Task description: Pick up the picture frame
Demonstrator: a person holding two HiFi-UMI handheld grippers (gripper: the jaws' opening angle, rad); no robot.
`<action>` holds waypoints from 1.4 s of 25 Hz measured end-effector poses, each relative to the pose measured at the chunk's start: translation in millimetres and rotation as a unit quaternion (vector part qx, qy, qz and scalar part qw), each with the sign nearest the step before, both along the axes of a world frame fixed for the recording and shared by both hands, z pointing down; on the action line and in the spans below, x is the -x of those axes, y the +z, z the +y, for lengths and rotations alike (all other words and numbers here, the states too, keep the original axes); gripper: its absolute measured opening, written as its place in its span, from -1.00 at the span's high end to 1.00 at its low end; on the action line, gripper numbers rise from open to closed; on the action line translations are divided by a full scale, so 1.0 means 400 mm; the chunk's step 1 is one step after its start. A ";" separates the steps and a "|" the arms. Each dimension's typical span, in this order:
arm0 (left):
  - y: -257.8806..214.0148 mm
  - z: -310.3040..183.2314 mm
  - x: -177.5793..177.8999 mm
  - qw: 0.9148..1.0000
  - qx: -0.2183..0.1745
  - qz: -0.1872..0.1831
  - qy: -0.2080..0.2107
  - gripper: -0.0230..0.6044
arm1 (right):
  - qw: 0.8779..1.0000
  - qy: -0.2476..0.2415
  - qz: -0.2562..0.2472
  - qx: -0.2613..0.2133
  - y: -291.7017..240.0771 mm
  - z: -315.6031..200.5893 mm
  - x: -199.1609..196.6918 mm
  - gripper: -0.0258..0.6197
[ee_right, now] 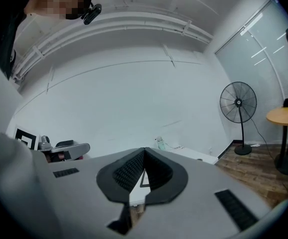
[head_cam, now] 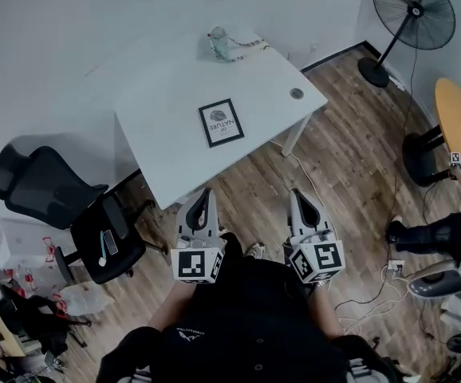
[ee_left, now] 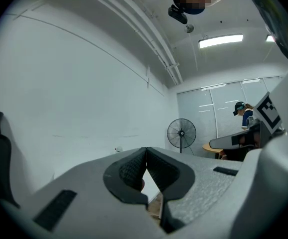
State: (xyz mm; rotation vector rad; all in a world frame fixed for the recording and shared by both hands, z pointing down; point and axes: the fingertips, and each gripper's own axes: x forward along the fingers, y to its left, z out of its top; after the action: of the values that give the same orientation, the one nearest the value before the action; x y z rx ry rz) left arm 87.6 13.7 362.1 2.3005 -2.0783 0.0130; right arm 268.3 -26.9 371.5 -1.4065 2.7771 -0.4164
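Observation:
A black picture frame (head_cam: 221, 122) with a white print lies flat near the middle of the white table (head_cam: 175, 146). Both grippers are held side by side short of the table's near edge, pointing toward it. The left gripper (head_cam: 205, 199) is shut with nothing between its jaws, and the same shows in the left gripper view (ee_left: 146, 156). The right gripper (head_cam: 299, 198) is also shut and empty. In the right gripper view (ee_right: 144, 156) a strip of the picture frame (ee_right: 144, 181) shows through the gap below the closed tips.
A clear bottle (head_cam: 219, 43) and a cord lie at the table's far edge. A black office chair (head_cam: 51, 190) and a second chair (head_cam: 107, 250) stand left. A floor fan (head_cam: 410, 14), a round wooden table (head_cam: 458, 126) and floor cables (head_cam: 374, 294) are on the right.

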 end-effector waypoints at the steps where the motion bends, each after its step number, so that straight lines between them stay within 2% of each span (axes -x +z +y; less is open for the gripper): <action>1: 0.003 -0.007 -0.001 1.000 0.002 -0.001 -0.002 0.90 | 1.000 -0.001 0.001 0.000 0.000 -0.008 -0.003 0.92; 6: 0.016 -0.052 -0.016 1.000 0.008 -0.003 0.002 0.91 | 1.000 0.002 0.006 0.008 0.019 -0.052 -0.020 0.92; 10: 0.042 -0.101 -0.006 1.000 0.011 0.010 0.000 0.90 | 1.000 0.006 0.013 0.008 0.027 -0.091 -0.016 0.92; 18: 0.045 -0.279 0.010 1.000 0.002 0.014 0.010 0.90 | 1.000 0.002 0.028 0.012 0.035 -0.249 0.020 0.92; 23: 0.043 -0.400 0.080 1.000 0.003 0.027 -0.017 0.90 | 0.999 -0.022 0.032 0.006 0.013 -0.382 0.095 0.92; 27: 0.043 -0.494 0.132 0.999 0.003 0.028 -0.023 0.91 | 0.999 -0.036 0.040 -0.005 -0.010 -0.476 0.158 0.92; 35: 0.034 -0.623 0.240 0.999 -0.010 0.028 -0.029 0.90 | 0.999 -0.031 0.042 -0.003 -0.011 -0.632 0.249 0.92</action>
State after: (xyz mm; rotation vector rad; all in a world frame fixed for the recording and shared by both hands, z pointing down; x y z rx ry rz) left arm -8.2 -235.4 375.7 2.2236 -2.1271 -0.0729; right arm 168.6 -279.9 367.0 -1.3713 2.8907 -0.3569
